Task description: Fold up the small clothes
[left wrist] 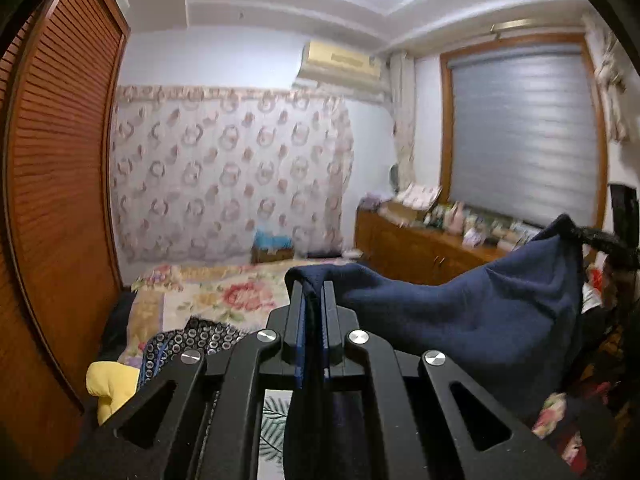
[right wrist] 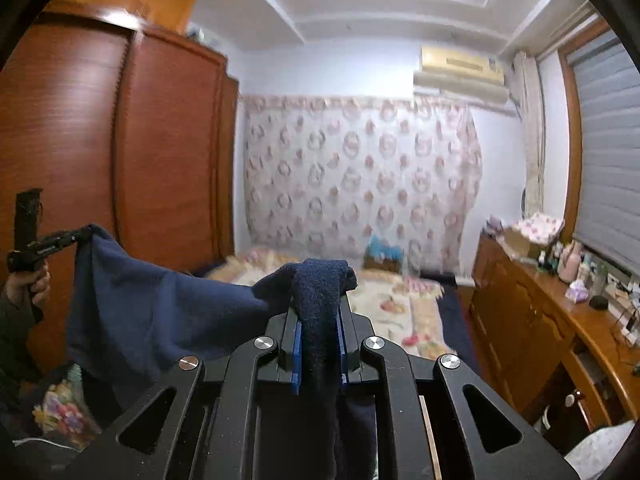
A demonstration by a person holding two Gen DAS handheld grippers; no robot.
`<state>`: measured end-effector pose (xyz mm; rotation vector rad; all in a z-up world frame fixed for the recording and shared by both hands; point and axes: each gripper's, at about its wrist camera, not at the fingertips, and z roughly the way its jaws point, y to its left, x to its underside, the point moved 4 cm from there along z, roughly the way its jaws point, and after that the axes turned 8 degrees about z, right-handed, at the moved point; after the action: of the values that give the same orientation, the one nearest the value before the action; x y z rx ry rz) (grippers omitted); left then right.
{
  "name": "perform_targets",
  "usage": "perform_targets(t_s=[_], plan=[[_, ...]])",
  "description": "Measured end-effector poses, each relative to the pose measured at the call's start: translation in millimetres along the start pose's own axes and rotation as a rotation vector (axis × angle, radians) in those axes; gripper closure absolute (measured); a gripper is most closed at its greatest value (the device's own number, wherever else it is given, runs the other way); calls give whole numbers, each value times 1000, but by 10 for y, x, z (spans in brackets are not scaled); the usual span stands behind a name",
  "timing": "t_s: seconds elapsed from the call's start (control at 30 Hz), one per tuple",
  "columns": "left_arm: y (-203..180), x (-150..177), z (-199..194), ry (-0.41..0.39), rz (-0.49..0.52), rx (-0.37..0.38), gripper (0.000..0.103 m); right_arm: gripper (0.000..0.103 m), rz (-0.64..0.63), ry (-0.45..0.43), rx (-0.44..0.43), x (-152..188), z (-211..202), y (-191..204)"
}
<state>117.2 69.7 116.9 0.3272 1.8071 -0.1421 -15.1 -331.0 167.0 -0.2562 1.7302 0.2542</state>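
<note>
A navy blue small garment (left wrist: 460,312) hangs stretched in the air between both grippers. My left gripper (left wrist: 314,292) is shut on one corner of it, the cloth pinched between its blue pads. My right gripper (right wrist: 320,292) is shut on the other corner, a thick fold bunched over its tips. In the left wrist view the right gripper (left wrist: 608,240) shows at the far right holding the raised corner. In the right wrist view the left gripper (right wrist: 44,246) shows at the far left holding its corner, and the garment (right wrist: 160,312) sags between them.
A bed with a floral cover (left wrist: 224,292) lies below and ahead. A patterned dark garment (left wrist: 196,340) and a yellow one (left wrist: 110,384) lie on it at the lower left. A wooden wardrobe (right wrist: 120,152) stands left, a cluttered wooden sideboard (right wrist: 540,320) right.
</note>
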Motion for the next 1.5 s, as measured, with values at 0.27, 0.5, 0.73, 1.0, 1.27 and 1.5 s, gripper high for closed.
perform_targets(t_s=[0.27,0.5,0.73,1.0,1.27,1.5], plan=[[218,554,1374,208,26,-61,68,75,49,277,149,686,1988,-455],[-8,1016,1468,311,21,4,24,73,136,453,217,1420,2633,-676],[-363,1291,1322,380,19,46,24,67,153,432,138,1288,2231,-718],[-869,1556,1350,475,60,150,24,65,85,382,15,1172,1534,-455],[-1287,1682,1435,526,89,233,24,59,-37,335,-29,1048,1055,-235],[-1571,1820,1476,565,110,316,27,59,-6,477,-77,1734,1228,-147]])
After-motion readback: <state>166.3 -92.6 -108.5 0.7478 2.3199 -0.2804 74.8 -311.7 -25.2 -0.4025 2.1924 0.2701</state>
